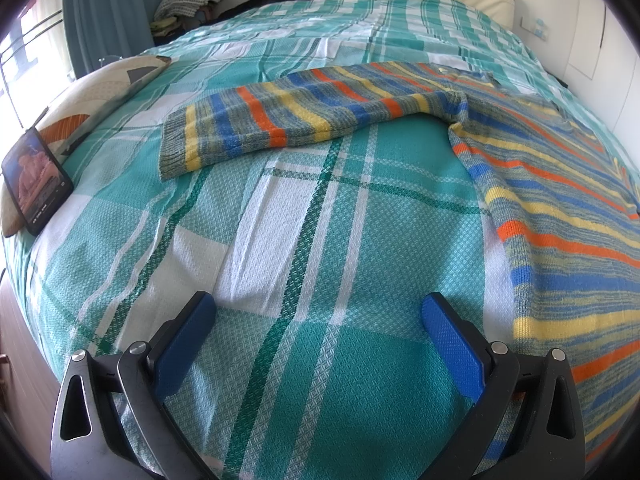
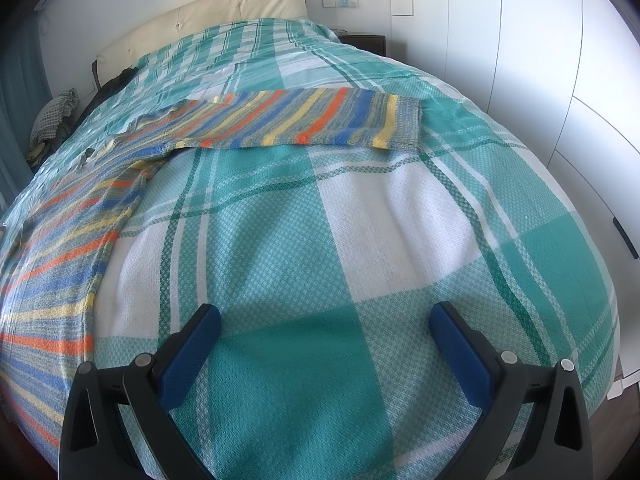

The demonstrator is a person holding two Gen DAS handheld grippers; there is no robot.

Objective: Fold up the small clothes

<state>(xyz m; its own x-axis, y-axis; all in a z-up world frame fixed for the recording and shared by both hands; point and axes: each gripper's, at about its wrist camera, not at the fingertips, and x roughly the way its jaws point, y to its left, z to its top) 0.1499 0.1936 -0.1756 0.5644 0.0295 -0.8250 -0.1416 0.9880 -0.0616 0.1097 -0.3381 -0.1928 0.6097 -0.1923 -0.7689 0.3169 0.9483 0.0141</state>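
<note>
We've got the striped sweater [image 1: 560, 184] spread flat, sleeves out, ready for folding; left gripper [image 1: 318, 344] and right gripper [image 2: 325, 350] both wide open, empty

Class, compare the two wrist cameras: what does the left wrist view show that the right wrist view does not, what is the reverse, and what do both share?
Only the left wrist view shows a phone with a lit screen, propped against a patterned cushion, and the sweater's sleeve stretched out toward that side.

Only the right wrist view shows the white wardrobe doors and the sweater's other sleeve.

Both show the striped sweater spread flat on the teal plaid bedspread, the cream headboard, and an open, empty tool: left tool, right tool.
</note>
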